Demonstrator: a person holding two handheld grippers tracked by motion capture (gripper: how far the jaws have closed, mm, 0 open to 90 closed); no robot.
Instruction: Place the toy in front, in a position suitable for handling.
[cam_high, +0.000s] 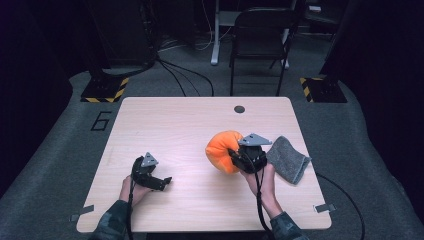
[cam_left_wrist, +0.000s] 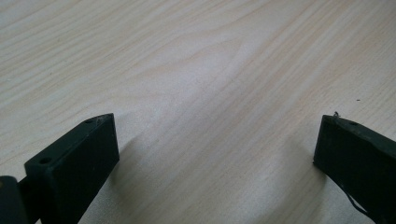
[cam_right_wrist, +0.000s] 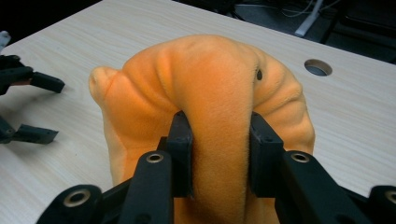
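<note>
Orange plush toy (cam_right_wrist: 205, 93): soft, rounded, right of centre on the pale wooden table (cam_high: 175, 125) | right gripper (cam_right_wrist: 219, 154): jaws pinch a fold of the plush | grey folded cloth (cam_high: 288, 159): just right of that gripper | left gripper (cam_high: 161, 181): jaws wide apart, nothing between them, low over bare tabletop, well apart from the toy

Orange plush toy (cam_high: 223, 150), pinched into a fold, mid-table.
</note>
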